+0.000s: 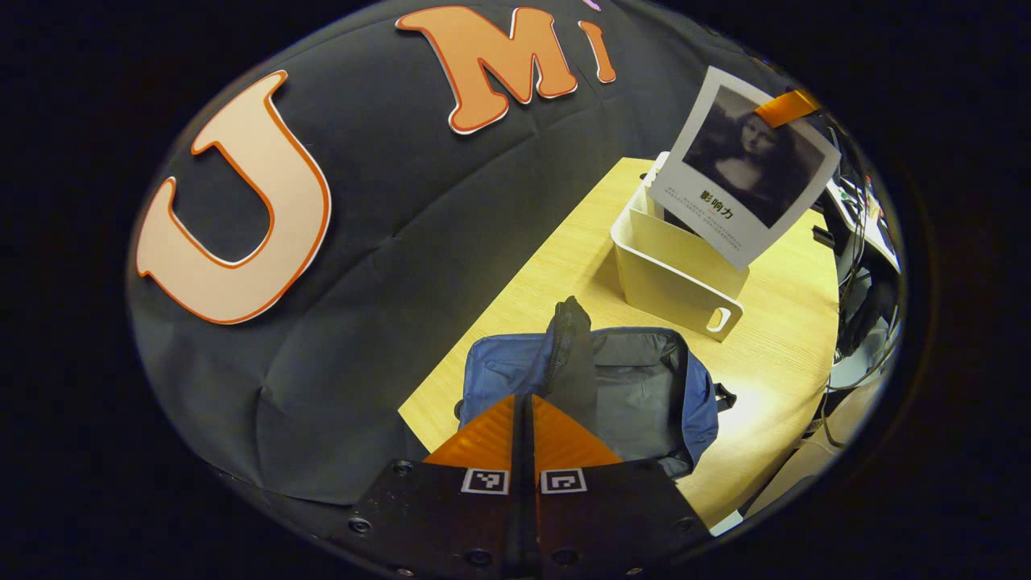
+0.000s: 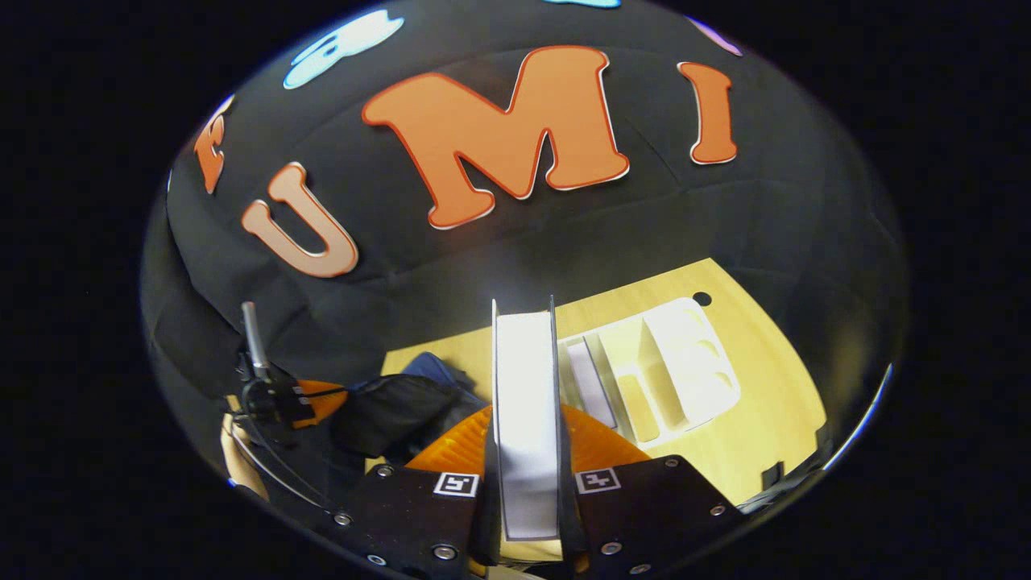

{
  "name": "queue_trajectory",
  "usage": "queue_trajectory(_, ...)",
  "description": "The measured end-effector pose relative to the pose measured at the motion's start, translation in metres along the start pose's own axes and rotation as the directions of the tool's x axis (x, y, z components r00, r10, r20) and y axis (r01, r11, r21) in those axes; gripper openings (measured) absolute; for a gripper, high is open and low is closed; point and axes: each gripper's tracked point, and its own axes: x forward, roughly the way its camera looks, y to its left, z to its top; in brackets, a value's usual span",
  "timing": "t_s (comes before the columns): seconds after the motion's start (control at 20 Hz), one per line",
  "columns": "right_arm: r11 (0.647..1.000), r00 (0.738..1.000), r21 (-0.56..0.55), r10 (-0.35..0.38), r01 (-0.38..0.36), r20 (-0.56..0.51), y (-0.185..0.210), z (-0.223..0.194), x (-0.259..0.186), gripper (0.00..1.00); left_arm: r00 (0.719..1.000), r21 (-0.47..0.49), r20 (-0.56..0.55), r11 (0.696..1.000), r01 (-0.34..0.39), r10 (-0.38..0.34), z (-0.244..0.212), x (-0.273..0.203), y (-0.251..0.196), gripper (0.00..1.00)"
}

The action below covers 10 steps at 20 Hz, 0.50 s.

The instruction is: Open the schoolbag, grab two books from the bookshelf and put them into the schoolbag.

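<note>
The blue schoolbag lies open on the wooden table, its grey lining showing. My left gripper is shut on the bag's black flap and holds it upright. In the right gripper view that gripper sits at the left with the flap pulled from the bag. My right gripper is shut on a white book, seen edge-on. In the left gripper view the same book, with a portrait cover, hangs above the white bookshelf, an orange finger at its top corner.
The white bookshelf stands right of the bag and holds another book in its left slot. Cables and equipment crowd the table's far right edge. Bare tabletop lies between the bookshelf and that edge.
</note>
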Motion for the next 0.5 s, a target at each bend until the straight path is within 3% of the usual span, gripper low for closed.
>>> queue_trajectory(0.05, 0.998, 0.999, 0.040, 0.044, -0.044, 0.011, 0.006, -0.007, 0.006, 0.29, 1.000, 0.004, 0.003, 1.000, -0.004, 0.004, 0.001, 0.000, -0.001, 0.09)
queue_trajectory(0.15, 0.983, 0.992, 0.135, 0.117, -0.122, 0.043, 0.016, -0.026, 0.017, 0.29, 1.000, 0.012, -0.001, 1.000, -0.008, 0.008, 0.001, -0.001, -0.003, 0.09)
queue_trajectory(0.2, 0.971, 0.988, 0.186, 0.142, -0.151, 0.061, 0.021, -0.038, 0.028, 0.29, 1.000, 0.017, 0.003, 1.000, -0.013, 0.013, 0.003, -0.002, -0.004, 0.01)
queue_trajectory(0.35, 0.905, 0.975, 0.364, 0.212, -0.221, 0.064, 0.029, -0.090, 0.055, 0.29, 1.000, 0.022, 0.006, 1.000, -0.019, 0.019, 0.006, -0.006, -0.006, 0.01)
queue_trajectory(0.5, 0.847, 0.970, 0.477, 0.235, -0.234, 0.058, 0.031, -0.135, 0.088, 0.28, 1.000, 0.028, 0.003, 0.999, -0.020, 0.020, 0.008, -0.009, -0.010, 0.00)
